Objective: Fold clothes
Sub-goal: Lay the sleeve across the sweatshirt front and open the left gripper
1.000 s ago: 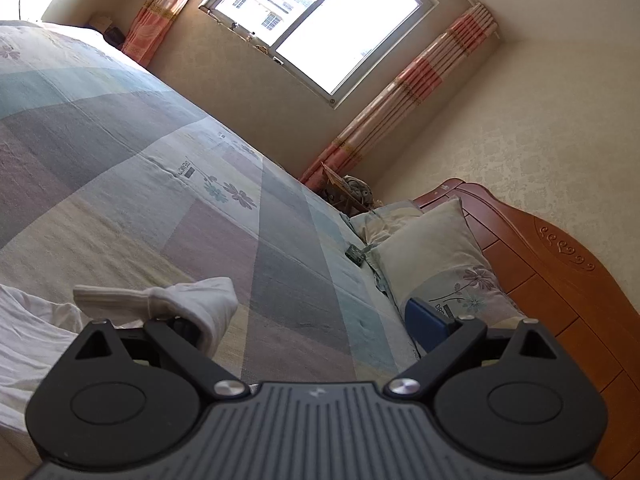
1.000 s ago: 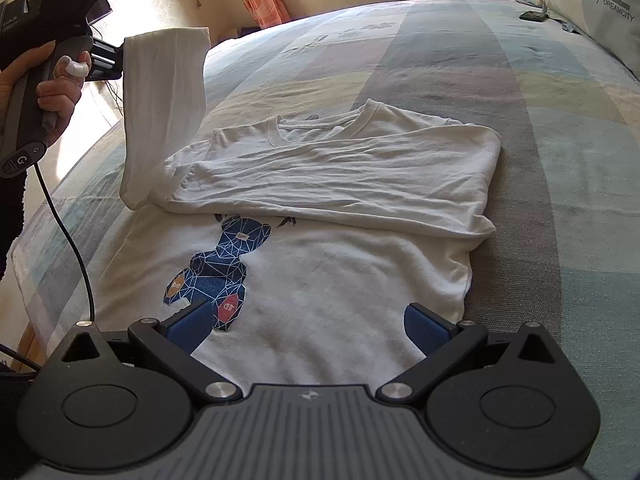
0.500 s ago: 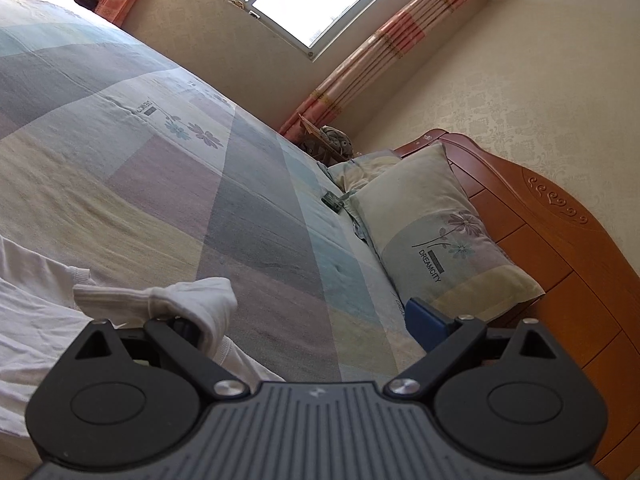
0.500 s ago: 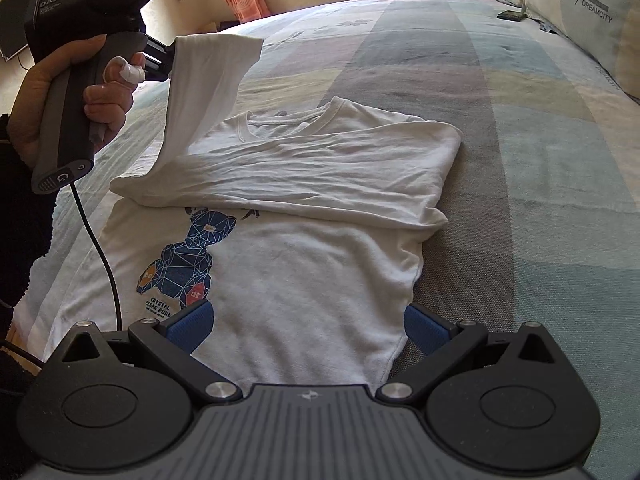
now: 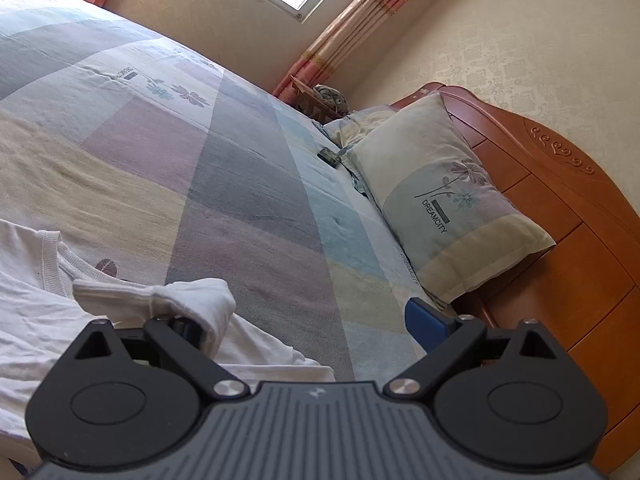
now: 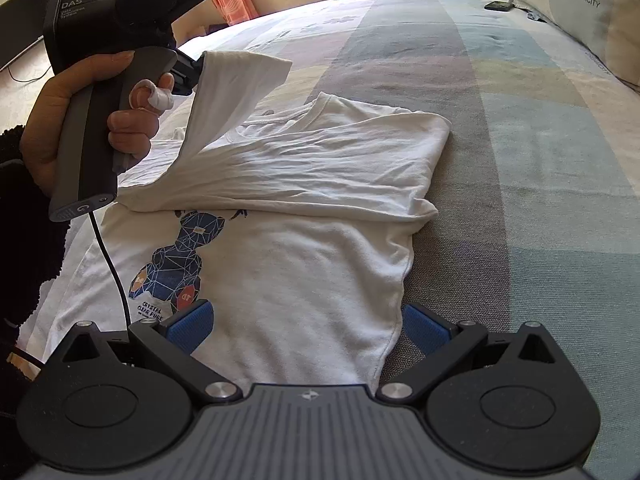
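Observation:
A white T-shirt (image 6: pixel 312 272) with a blue bear print (image 6: pixel 176 264) lies on the bed, its right side folded across the chest. The left sleeve (image 6: pixel 232 84) is lifted off the bed, its cuff (image 5: pixel 188 300) draped over my left gripper's left finger. My left gripper (image 5: pixel 308 316) has its jaws wide apart, the right blue pad (image 5: pixel 424 320) bare. A person's hand (image 6: pixel 100 120) holds that gripper above the shirt's collar side. My right gripper (image 6: pixel 304 324) stands open, low over the shirt's hem, with cloth beneath it and nothing pinched.
The patchwork bedspread (image 6: pixel 520 160) stretches out to the right of the shirt. Pillows (image 5: pixel 448 208) lean on a wooden headboard (image 5: pixel 560 240). A small dark device (image 5: pixel 328 155) lies near the pillows. A cable (image 6: pixel 112 264) hangs from the left gripper's handle.
The left gripper has carried the raised sleeve to the right, over the shirt toward the collar. The right gripper has stayed open near the hem, shifting a little.

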A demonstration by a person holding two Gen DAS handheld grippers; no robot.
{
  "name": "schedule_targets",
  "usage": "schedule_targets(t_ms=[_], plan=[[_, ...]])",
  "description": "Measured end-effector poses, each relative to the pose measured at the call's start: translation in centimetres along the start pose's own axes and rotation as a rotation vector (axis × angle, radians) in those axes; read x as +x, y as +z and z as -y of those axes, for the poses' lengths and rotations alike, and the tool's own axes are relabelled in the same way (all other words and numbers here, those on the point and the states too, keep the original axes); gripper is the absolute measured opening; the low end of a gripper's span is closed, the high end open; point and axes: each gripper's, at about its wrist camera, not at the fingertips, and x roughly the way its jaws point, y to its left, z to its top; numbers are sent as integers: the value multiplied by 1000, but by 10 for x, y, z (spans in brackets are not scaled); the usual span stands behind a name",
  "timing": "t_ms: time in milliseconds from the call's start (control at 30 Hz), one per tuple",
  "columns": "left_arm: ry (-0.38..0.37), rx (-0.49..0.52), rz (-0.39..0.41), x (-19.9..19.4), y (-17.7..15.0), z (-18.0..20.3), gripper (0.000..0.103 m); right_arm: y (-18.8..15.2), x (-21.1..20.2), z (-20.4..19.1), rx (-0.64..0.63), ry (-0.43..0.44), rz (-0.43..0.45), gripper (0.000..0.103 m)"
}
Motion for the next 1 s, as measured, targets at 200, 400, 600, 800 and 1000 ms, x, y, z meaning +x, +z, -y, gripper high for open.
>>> schedule_targets(t_ms=[200, 400, 600, 800, 1000], plan=[[36, 61, -96, 23, -20, -2, 95, -2, 0, 2, 14, -7, 5, 103], [43, 113, -239, 49, -53, -10, 95, -7, 1, 8, 39, -7, 4, 103], [-3, 116, -328, 48, -63, -20, 95, -10, -2, 16, 59, -13, 13, 103], [-100, -156, -259, 13, -51, -52, 95, -12, -5, 22, 83, -17, 24, 103], [-3, -128, -166, 7, -38, -50, 95, -12, -7, 17, 79, 6, 40, 103]])
